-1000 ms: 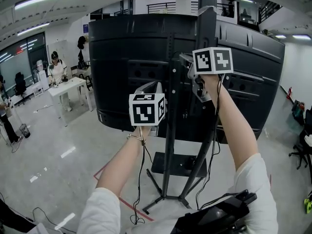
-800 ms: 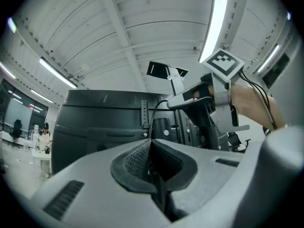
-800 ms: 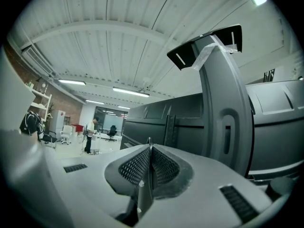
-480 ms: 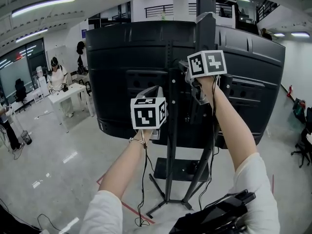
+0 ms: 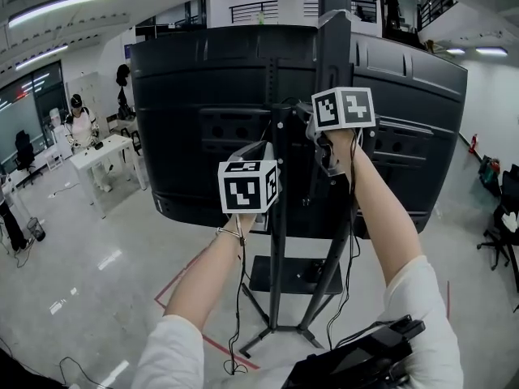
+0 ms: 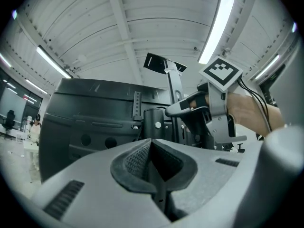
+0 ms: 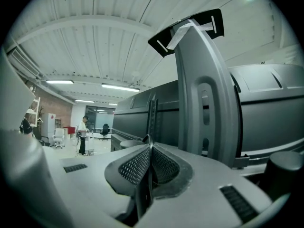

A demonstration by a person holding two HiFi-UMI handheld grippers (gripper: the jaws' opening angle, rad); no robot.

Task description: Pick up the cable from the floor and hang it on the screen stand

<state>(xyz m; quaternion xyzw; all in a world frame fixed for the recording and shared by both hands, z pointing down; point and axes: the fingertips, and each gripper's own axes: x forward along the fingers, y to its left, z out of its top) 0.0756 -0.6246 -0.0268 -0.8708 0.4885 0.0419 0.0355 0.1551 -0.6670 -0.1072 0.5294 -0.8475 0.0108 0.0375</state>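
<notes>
A large black screen (image 5: 203,96) shows its back, mounted on a dark stand post (image 5: 280,217) with a grey upright (image 5: 336,55) rising above it. My left gripper (image 5: 258,146) is held up just left of the post, jaws shut, with a dark strand that looks like the cable pinched between them (image 6: 160,194). My right gripper (image 5: 303,110) is higher, at the post's top bracket, shut on the thin black cable (image 7: 143,194). The cable (image 5: 239,298) hangs from below my left wrist to a curl on the floor. Another black strand (image 5: 353,241) drops beside my right arm.
The stand's base plate (image 5: 284,274) and splayed legs sit on a glossy floor with a red tape line (image 5: 174,286). A person (image 5: 79,124) stands at a white table (image 5: 105,148) far left. An office chair (image 5: 499,241) is at right. A black device (image 5: 357,363) hangs at my chest.
My right gripper has edged slightly left and down toward the post top. The left gripper has hardly moved. The head view has tilted a little.
</notes>
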